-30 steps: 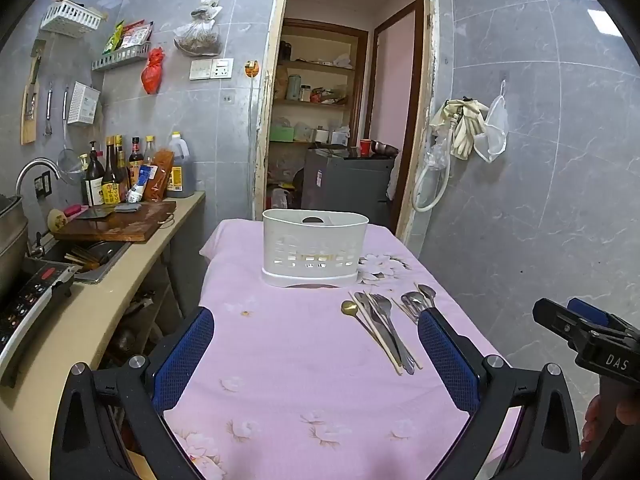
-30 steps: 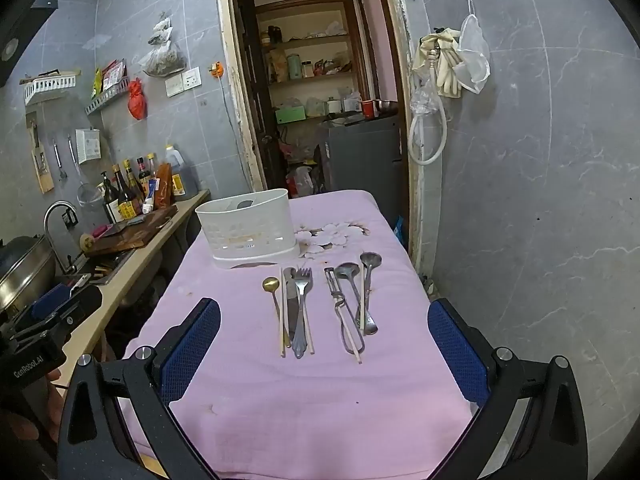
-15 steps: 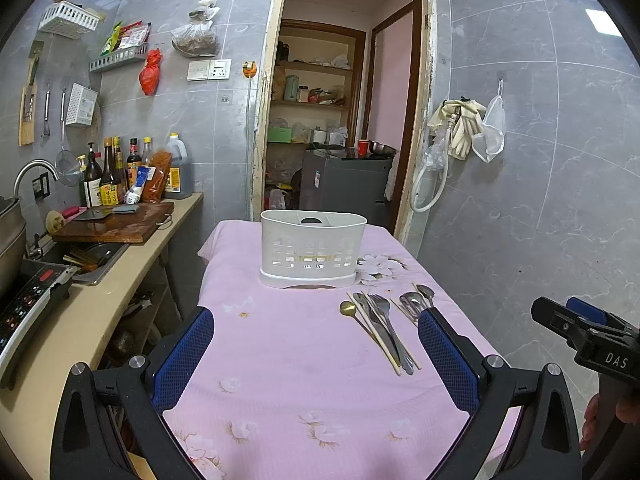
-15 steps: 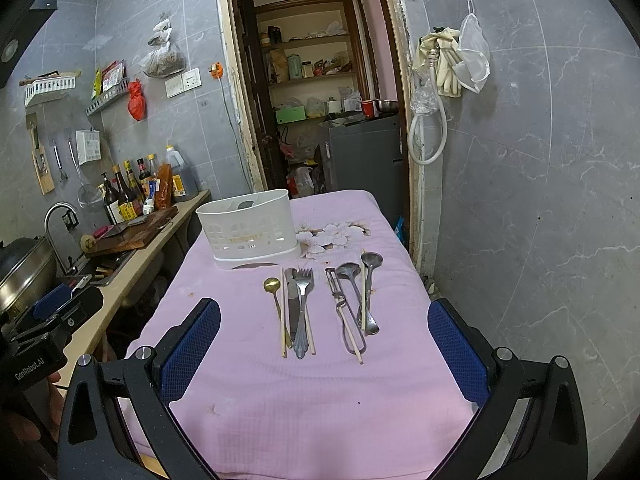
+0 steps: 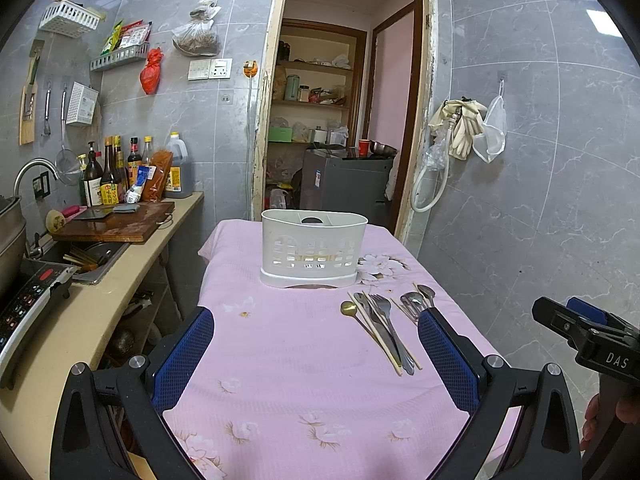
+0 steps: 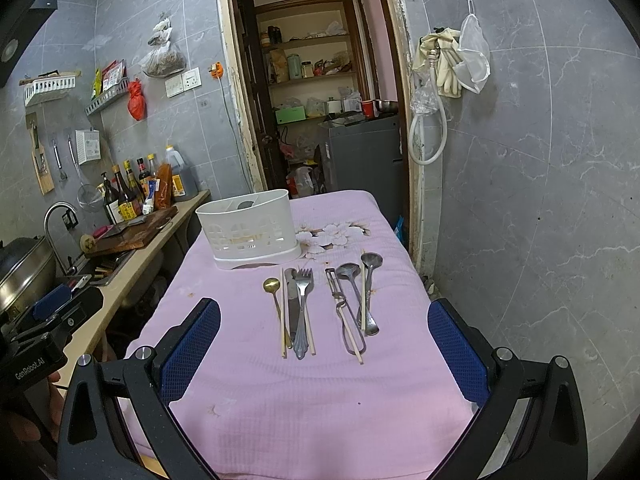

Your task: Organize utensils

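Both tools, left tool and right tool, are gaping wide, holding nothing, hovering over the pink tabletop; the utensils are lying ahead of the right tool, before the white caddy.

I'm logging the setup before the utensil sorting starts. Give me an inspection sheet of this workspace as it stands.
Surface: pink tablecloth, flower print, a few small stains.
Job's things: white caddy upright at the far end; gold spoon, fork, knife, chopsticks, peeler and two steel spoons lying in a row in front of it.
Clutter: nothing seen on the table.
Grippers: left gripper and right gripper both open, holding nothing, short of the utensils.
Cables: white hose hanging on the wall.
Surroundings: counter with sauce bottles and cutting board; open doorway.
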The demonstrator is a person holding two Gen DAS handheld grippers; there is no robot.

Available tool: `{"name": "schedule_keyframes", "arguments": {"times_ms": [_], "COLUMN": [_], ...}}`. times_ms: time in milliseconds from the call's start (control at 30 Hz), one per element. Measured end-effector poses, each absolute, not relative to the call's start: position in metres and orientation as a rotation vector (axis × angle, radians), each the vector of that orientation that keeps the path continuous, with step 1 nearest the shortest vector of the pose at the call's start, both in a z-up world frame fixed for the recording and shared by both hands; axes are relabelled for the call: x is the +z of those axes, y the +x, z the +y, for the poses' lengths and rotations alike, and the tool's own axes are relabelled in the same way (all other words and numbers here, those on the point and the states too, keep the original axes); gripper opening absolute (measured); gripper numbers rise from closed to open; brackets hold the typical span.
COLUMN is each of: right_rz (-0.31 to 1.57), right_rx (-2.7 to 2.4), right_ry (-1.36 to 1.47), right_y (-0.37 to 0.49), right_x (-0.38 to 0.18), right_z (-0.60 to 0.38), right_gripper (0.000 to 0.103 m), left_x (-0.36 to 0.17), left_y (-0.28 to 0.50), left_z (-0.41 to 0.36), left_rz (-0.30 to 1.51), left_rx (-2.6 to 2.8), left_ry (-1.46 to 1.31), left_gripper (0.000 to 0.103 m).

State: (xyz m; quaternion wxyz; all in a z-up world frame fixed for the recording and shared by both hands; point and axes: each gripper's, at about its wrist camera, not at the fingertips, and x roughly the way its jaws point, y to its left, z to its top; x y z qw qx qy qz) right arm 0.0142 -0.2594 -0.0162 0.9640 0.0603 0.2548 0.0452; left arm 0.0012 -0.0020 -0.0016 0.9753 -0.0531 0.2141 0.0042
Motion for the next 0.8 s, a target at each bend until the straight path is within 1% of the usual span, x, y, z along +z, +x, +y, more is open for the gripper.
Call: {"name": "schedule_keyframes", "arguments": {"times_ms": [800], "right_rz": [0.518], "right_rx": [0.091], "right_ry": [0.121], "right_y": [0.0138], "right_x": [-0.0156], "right_z": [-0.2592], "right_gripper": [0.102], "left_x": [-0.0014], "left_y": [0.0013], "left_z": [-0.0007], "left_rz": [0.433], "left_rx": [0.007], "left_ry": [-0.108], "left_gripper": [0.103]}}
